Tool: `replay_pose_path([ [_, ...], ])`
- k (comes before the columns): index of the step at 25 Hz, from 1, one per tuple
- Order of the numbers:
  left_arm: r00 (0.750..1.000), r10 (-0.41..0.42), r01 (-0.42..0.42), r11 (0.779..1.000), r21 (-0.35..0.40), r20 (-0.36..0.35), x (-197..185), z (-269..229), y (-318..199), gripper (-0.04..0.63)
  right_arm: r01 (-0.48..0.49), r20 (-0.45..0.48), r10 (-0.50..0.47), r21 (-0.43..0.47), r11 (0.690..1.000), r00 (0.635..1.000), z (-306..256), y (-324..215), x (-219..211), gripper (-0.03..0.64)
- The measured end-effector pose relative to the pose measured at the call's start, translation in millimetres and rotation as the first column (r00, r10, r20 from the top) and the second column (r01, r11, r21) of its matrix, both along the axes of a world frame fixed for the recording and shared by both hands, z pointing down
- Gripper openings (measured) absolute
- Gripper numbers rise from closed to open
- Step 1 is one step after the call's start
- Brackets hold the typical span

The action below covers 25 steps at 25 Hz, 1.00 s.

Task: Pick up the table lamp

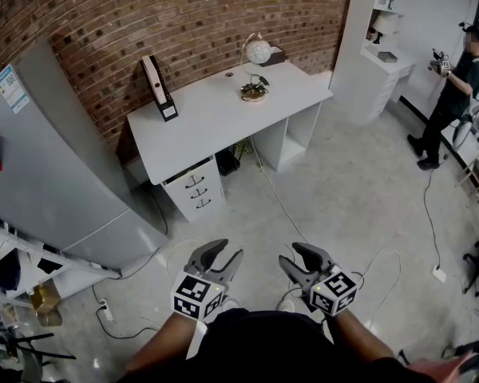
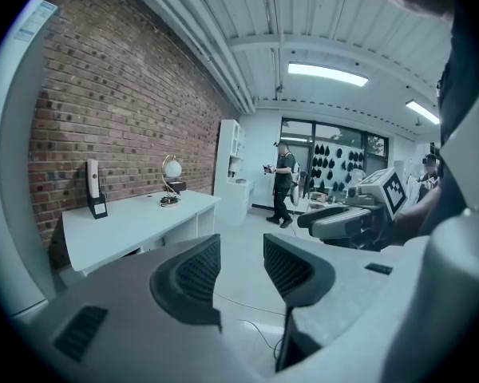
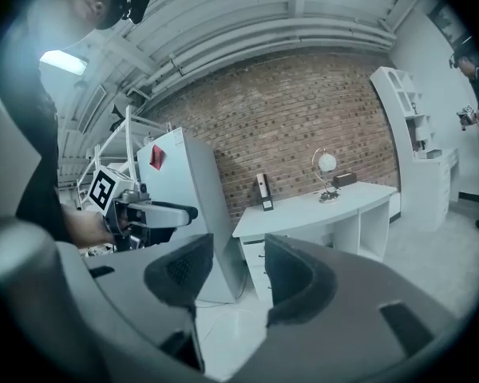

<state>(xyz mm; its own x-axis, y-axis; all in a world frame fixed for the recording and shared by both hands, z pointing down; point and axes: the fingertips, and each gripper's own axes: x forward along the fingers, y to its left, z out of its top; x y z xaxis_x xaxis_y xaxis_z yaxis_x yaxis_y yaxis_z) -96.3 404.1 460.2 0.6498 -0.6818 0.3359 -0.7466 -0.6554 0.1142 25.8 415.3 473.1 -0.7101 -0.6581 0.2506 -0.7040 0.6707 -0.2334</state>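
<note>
Both jaw pairs stand partly apart with nothing between them. Left gripper (image 1: 226,250) and right gripper (image 1: 290,255) sit side by side low in the head view, over pale concrete floor (image 1: 343,190), each with dark ribbed pads and a marker cube. Both point toward the desk and are well apart from it.

Left to right: grey smooth-sided fridge (image 1: 56,166) against the red brick wall (image 1: 144,14). Next a white flat-topped desk (image 1: 215,122) with a small drawer unit (image 1: 195,190) under its left end. An upright black-and-white file box (image 1: 158,86) stands on the desk's left end. The table lamp (image 1: 258,53) stands on the desk's back right part, far ahead of both grippers, untouched: white globe shade on a thin curved metal arm. Its dark round base is possibly woven, too small to tell. A small dark box (image 1: 275,54) sits just beside the lamp at the wall. Further right are a white shelf unit (image 1: 383,38), then a person (image 1: 455,94) in dark clothes. Thin cables (image 1: 271,190) trail across the floor.
</note>
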Motion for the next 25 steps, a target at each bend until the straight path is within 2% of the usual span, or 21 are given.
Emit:
replay_pose_path([
  [7,0.999,-0.011,0.01,1.0,0.015,0.042,-1.3,2.4,-1.2,0.223,-0.028,-0.038,0.029,0.036,0.999,0.999,-0.6,-3.0,4.3,0.34],
  [16,0.997,-0.001,-0.002,0.999,0.035,0.076,-3.7,2.6,2.6,0.291,-0.03,-0.037,0.031,0.026,0.999,0.999,-2.3,-1.9,-0.5,0.454],
  [19,0.997,-0.006,0.004,0.999,0.035,0.072,-9.1,3.3,3.5,0.307,-0.029,-0.036,0.03,0.023,0.999,0.999,-0.5,-0.7,-5.6,0.477],
  [25,0.997,-0.008,0.006,1.0,0.031,0.071,-21.2,4.7,5.0,0.31,-0.027,-0.048,0.027,0.014,1.0,0.998,0.6,3.5,-16.3,0.483],
])
